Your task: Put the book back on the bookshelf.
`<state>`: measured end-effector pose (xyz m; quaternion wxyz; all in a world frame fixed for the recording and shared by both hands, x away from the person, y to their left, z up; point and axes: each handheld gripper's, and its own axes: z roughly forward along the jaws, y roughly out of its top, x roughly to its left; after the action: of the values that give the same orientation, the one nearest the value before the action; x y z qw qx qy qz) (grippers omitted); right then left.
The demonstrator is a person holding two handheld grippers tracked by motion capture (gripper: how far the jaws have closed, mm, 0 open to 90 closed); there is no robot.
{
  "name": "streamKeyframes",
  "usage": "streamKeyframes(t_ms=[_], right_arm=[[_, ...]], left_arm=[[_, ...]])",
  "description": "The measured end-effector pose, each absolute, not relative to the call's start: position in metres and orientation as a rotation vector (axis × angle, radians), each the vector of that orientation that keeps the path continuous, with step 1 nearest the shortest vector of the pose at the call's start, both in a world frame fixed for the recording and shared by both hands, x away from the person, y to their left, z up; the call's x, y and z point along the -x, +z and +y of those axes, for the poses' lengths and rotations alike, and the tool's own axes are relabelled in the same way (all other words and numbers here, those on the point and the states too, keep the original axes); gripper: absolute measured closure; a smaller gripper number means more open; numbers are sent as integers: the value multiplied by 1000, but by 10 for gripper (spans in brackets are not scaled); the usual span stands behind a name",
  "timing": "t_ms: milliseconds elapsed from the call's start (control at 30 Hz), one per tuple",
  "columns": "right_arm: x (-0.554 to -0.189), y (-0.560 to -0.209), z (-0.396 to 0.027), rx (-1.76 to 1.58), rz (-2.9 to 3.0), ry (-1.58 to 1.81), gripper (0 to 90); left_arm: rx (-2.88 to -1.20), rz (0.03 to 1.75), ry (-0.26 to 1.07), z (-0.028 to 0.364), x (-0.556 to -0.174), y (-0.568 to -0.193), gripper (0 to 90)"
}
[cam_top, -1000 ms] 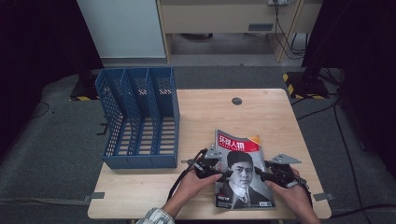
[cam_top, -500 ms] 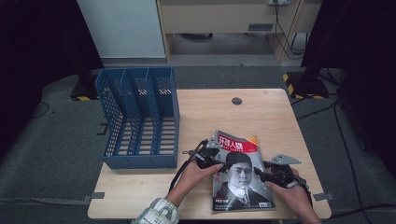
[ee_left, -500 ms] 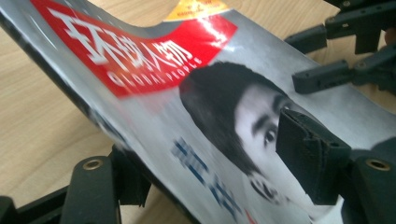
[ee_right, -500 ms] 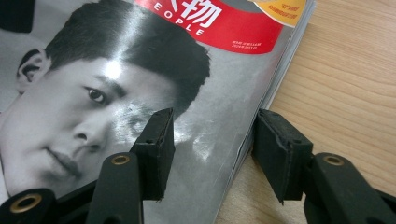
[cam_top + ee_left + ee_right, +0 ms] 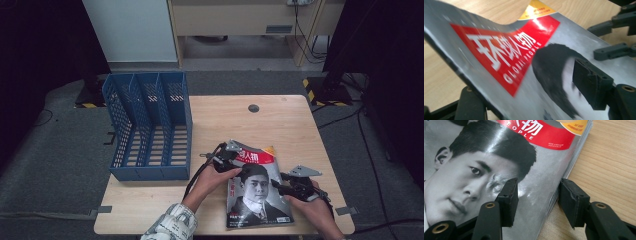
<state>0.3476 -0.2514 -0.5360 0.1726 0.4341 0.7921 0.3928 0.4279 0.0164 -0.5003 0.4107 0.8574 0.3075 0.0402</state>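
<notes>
A magazine (image 5: 257, 192) with a grey portrait cover and a red title band lies on the wooden table (image 5: 280, 125), near its front right. My left gripper (image 5: 227, 159) is at the magazine's far left corner, which is lifted off the table. In the left gripper view the raised cover (image 5: 506, 55) runs between my open jaws (image 5: 531, 92), one jaw beneath it and one pad (image 5: 591, 85) above it. My right gripper (image 5: 295, 186) is open astride the magazine's right edge (image 5: 537, 195). One of its pads (image 5: 509, 200) is over the cover and the other (image 5: 574, 200) over bare wood.
A blue three-slot file rack (image 5: 150, 125) lies on the table's left side, close to my left hand. A small dark round hole (image 5: 253, 108) sits near the table's far edge. The right gripper's jaws (image 5: 614, 27) appear at the top right of the left gripper view.
My left gripper has slid away from the person along the magazine's left edge to its far corner, and that corner has risen. The right gripper has stayed put.
</notes>
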Motion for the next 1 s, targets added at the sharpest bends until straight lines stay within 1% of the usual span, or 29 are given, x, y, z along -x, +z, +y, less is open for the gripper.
streamKeyframes(t_ms=[300,533,700,800,1000], right_arm=[[-347,-536,-251,-1227,2253,1110,508],[-348,-536,-251,-1211,2260,1108,509],[-348,-536,-251,-1210,2260,1107,509],[-347,-536,-250,-1205,2260,1104,509],[-347,-536,-250,-1205,2255,1100,502]], left_arm=[[-2172,736,74,11,-438,-501,361],[-2173,742,24,7,-446,-508,393],[-2174,759,29,7,-446,-510,414],[-2171,748,43,6,-443,-508,454],[-2163,750,54,5,-439,-502,573]])
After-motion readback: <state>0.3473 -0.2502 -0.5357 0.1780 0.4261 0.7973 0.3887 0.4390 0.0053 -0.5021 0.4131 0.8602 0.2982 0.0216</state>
